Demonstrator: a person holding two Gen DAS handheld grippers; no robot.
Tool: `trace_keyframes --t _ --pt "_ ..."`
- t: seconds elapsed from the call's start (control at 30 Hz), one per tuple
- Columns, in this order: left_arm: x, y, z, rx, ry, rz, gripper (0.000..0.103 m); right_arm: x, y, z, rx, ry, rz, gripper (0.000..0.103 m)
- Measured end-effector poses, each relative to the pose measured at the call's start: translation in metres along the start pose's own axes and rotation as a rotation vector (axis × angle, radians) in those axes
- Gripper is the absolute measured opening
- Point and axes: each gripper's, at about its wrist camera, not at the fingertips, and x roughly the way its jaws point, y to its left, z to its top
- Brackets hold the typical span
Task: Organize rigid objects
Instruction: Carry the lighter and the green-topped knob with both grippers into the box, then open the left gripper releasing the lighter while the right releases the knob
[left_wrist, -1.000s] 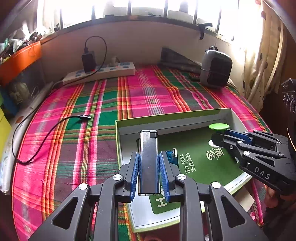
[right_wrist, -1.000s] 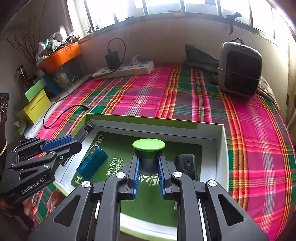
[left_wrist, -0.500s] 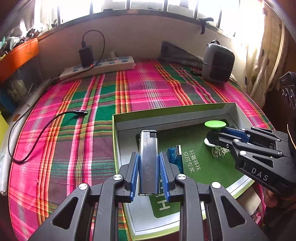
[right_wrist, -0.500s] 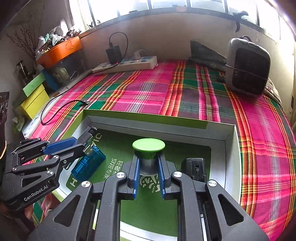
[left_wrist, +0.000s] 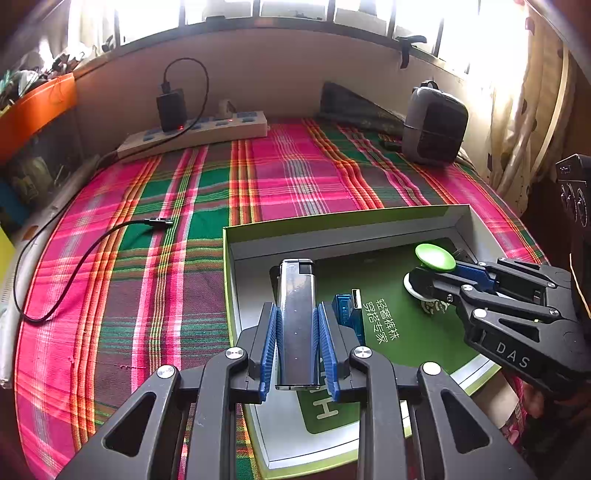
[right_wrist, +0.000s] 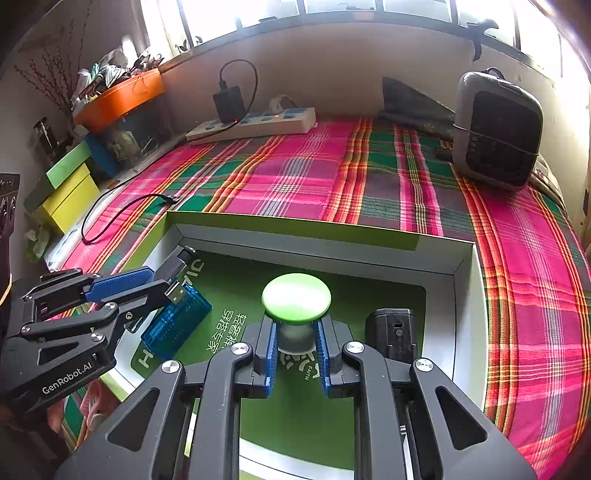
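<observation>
My left gripper (left_wrist: 297, 347) is shut on a silver lighter (left_wrist: 296, 314) and holds it over the left side of a shallow green-and-white box (left_wrist: 236, 295). My right gripper (right_wrist: 296, 354) is shut on the grey stem of a green-capped knob (right_wrist: 296, 301) over the box's green floor (right_wrist: 384, 291). A blue translucent USB adapter (right_wrist: 177, 321) lies in the box beside the left gripper (right_wrist: 122, 291). A small black block (right_wrist: 392, 332) lies in the box right of the right gripper. The knob (left_wrist: 435, 257) and right gripper (left_wrist: 443, 280) show in the left wrist view.
The box lies on a pink and green plaid cloth (left_wrist: 147, 258). A loose black cable (left_wrist: 74, 258) lies left of the box. A power strip with a charger (left_wrist: 192, 131) and a grey heater (right_wrist: 498, 129) stand at the back. Coloured boxes (right_wrist: 70, 192) stand at far left.
Both grippers have drawn back and up slightly with their objects still held; the box appears a little farther forward in both views. Nothing was released.
</observation>
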Motion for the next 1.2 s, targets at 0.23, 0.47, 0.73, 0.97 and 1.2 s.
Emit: trace_keyframes --t 0.23,0.47,0.73,0.97,1.2 --pt "0.0 -0.001 -0.001 0.004 0.002 -0.01 0.022 0.001 0.002 -0.001 -0.003 0.005 -0.001 0.035" --pt "0.0 0.0 -0.001 0.002 0.002 -0.009 0.023 0.0 0.003 -0.002 0.001 0.001 0.0 0.046" --pt "-0.002 -0.003 -0.002 0.004 -0.002 -0.01 0.03 -0.001 0.004 -0.002 -0.002 -0.002 -0.008 0.054" --pt "-0.006 -0.001 -0.003 -0.004 0.001 -0.026 0.031 -0.007 0.008 -0.004 -0.012 -0.019 -0.017 0.054" --pt "-0.016 -0.002 -0.008 -0.005 -0.017 -0.03 0.037 -0.016 0.012 -0.01 -0.006 -0.035 -0.035 0.054"
